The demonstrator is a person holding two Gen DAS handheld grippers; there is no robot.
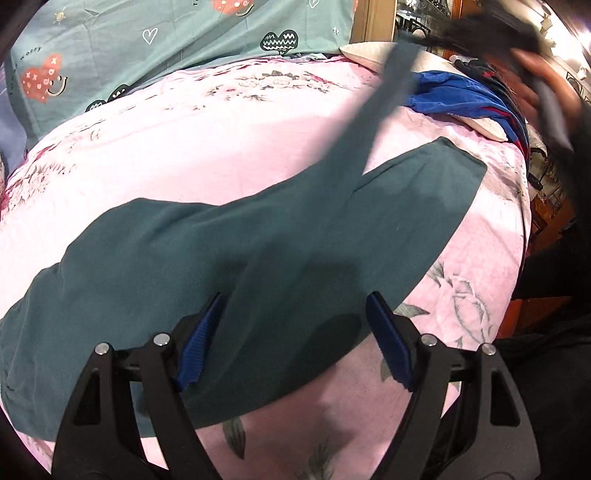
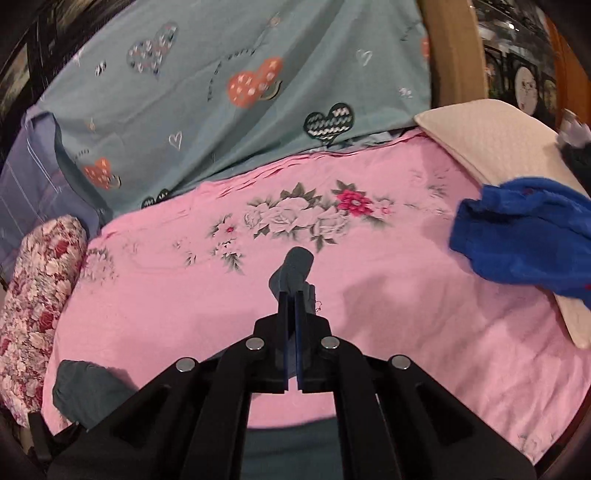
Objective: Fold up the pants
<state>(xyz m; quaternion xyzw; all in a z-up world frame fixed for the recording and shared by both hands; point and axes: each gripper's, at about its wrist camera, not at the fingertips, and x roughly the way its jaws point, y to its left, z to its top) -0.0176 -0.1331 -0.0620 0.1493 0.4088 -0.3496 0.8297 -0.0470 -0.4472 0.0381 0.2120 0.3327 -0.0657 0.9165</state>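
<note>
Dark teal pants (image 1: 229,258) lie spread across the pink floral bedspread (image 1: 207,147). One leg (image 1: 388,99) is lifted, stretched up toward the upper right, where my right gripper appears blurred (image 1: 532,33). My left gripper (image 1: 295,332) is open, its blue pads hovering over the pants' middle. In the right wrist view, my right gripper (image 2: 293,299) is shut on the teal leg end (image 2: 295,269), held above the bedspread (image 2: 369,295). More of the pants shows at lower left (image 2: 85,395).
A blue garment (image 1: 454,96) (image 2: 524,240) lies on a cream pillow (image 2: 491,140) at the right. A teal heart-print sheet (image 2: 221,92) covers the back. A floral bolster (image 2: 37,295) lies at the left. The bed edge (image 1: 524,236) runs along the right.
</note>
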